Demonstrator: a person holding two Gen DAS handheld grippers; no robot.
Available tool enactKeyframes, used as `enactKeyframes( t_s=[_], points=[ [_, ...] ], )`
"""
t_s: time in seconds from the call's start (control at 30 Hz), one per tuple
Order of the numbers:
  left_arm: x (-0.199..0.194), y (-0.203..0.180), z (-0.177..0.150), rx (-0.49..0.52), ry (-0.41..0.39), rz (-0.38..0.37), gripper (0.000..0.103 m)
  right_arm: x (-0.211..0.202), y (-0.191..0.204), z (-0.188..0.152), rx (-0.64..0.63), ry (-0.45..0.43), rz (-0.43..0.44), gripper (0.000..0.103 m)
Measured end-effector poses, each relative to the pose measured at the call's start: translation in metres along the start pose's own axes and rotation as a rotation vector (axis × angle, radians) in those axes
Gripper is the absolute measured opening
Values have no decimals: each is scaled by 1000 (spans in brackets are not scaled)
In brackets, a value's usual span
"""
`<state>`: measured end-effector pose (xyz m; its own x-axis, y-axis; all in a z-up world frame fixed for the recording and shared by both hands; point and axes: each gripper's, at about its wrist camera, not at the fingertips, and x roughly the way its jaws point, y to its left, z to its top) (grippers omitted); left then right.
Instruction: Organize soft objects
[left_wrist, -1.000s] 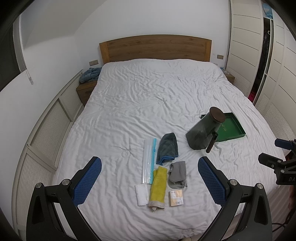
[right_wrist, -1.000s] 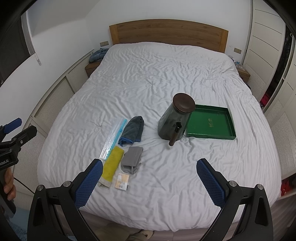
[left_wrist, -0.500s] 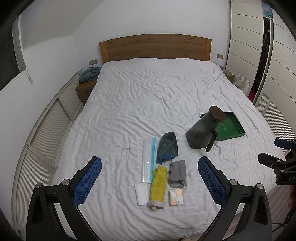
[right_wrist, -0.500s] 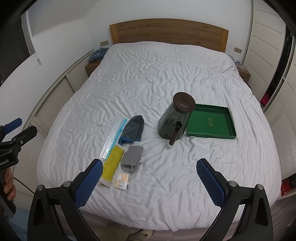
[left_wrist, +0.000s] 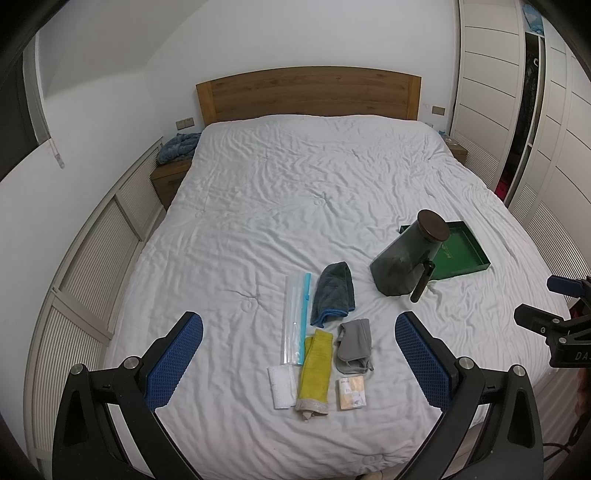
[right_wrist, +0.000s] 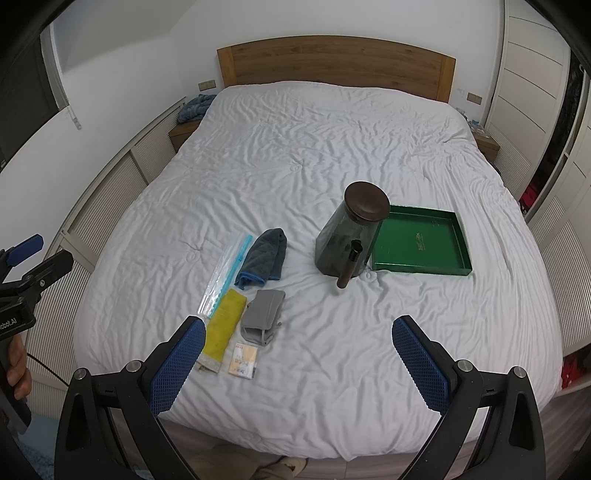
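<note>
Near the foot of the white bed (left_wrist: 314, 177) lie a dark grey cloth with blue trim (left_wrist: 333, 293) (right_wrist: 263, 258), a yellow cloth (left_wrist: 314, 369) (right_wrist: 224, 328), a light grey pouch (left_wrist: 354, 345) (right_wrist: 263, 315), a clear zip bag with a blue strip (left_wrist: 295, 317) (right_wrist: 225, 273), a small white piece (left_wrist: 281, 386) and a tan packet (left_wrist: 351, 397) (right_wrist: 243, 364). My left gripper (left_wrist: 299, 363) hangs open above them, holding nothing. My right gripper (right_wrist: 299, 363) is open too, over bare sheet to their right.
A dark glass jar with a brown lid (left_wrist: 408, 258) (right_wrist: 349, 240) stands beside a green tray (left_wrist: 463, 254) (right_wrist: 421, 245). Nightstands flank the wooden headboard (left_wrist: 306, 92); a blue cloth (left_wrist: 177, 147) rests on the left one. Wardrobes (left_wrist: 535, 122) line the right wall.
</note>
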<state>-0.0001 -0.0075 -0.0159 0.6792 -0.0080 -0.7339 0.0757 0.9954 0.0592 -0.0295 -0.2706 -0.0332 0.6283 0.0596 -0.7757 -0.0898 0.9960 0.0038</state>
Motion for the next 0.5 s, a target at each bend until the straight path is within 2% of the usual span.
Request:
enactKeyframes(
  t_s=[0.5],
  points=[
    [4, -2, -5, 0, 6, -1, 102, 2, 0, 0, 1, 5, 3, 103]
  ],
)
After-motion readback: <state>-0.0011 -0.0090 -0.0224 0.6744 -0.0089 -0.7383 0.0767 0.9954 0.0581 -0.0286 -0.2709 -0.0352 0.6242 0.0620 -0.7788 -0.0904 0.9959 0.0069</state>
